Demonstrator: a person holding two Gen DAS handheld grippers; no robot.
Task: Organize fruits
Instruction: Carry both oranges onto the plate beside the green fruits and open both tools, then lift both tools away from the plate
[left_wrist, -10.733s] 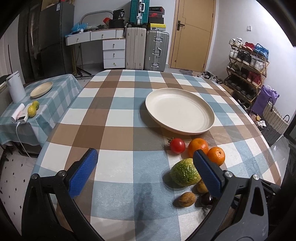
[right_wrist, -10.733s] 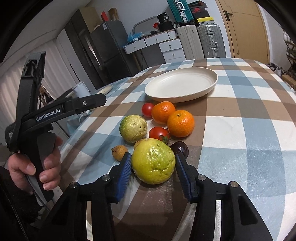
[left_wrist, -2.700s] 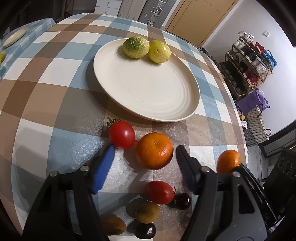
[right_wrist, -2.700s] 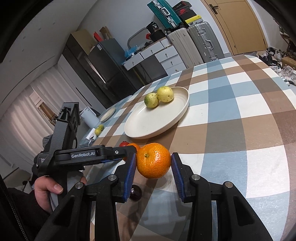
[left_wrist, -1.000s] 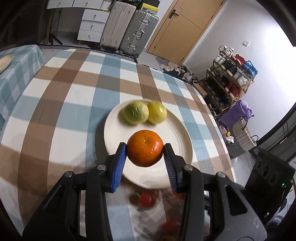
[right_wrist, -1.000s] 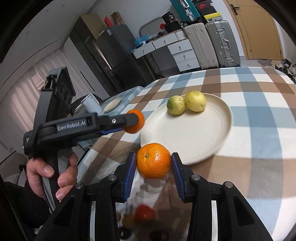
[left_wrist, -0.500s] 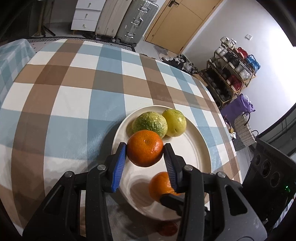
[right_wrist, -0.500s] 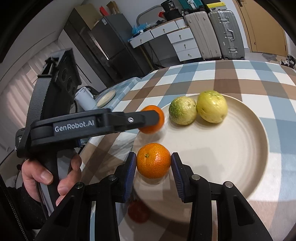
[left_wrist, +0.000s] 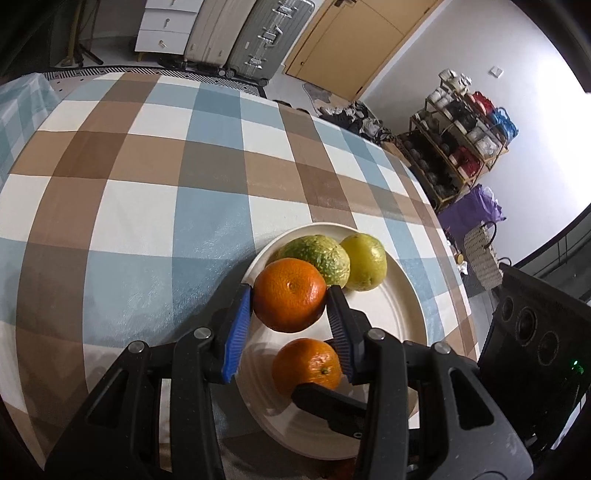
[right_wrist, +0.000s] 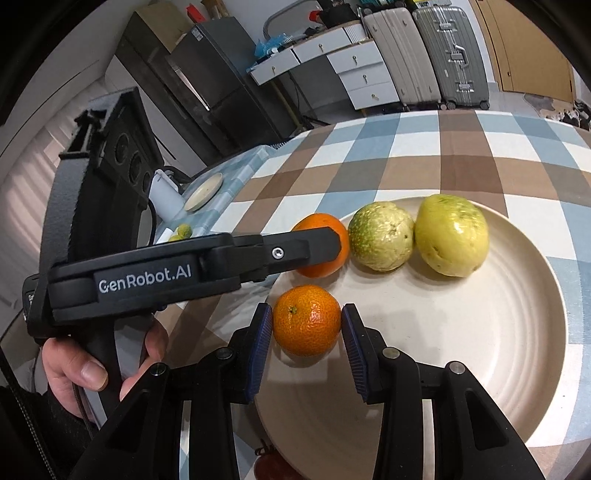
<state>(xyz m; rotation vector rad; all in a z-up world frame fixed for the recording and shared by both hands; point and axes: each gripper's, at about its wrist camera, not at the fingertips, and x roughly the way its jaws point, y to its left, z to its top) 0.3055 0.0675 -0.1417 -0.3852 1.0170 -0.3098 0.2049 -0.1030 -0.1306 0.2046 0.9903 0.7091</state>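
Note:
A cream plate (left_wrist: 408, 306) (right_wrist: 480, 332) on the checked table holds a green guava (left_wrist: 325, 251) (right_wrist: 380, 236) and a yellow guava (left_wrist: 364, 262) (right_wrist: 452, 234). My left gripper (left_wrist: 290, 306) is shut on a large orange (left_wrist: 290, 299) (right_wrist: 325, 236) at the plate's left rim, beside the green guava. My right gripper (right_wrist: 306, 332) has its pads around a smaller orange (right_wrist: 306, 319) (left_wrist: 306, 365) that rests on the plate; a thin gap shows at the right pad.
A red tomato (right_wrist: 269, 467) lies on the cloth just off the plate's near rim. A side table with a small plate (right_wrist: 203, 192) stands at the left. Suitcases (left_wrist: 255, 37) and a shoe rack (left_wrist: 461, 136) stand beyond the table.
Both grippers have come lower and further over the plate. The small orange now sits on the plate and the right jaws have eased slightly. The left orange is down beside the green guava.

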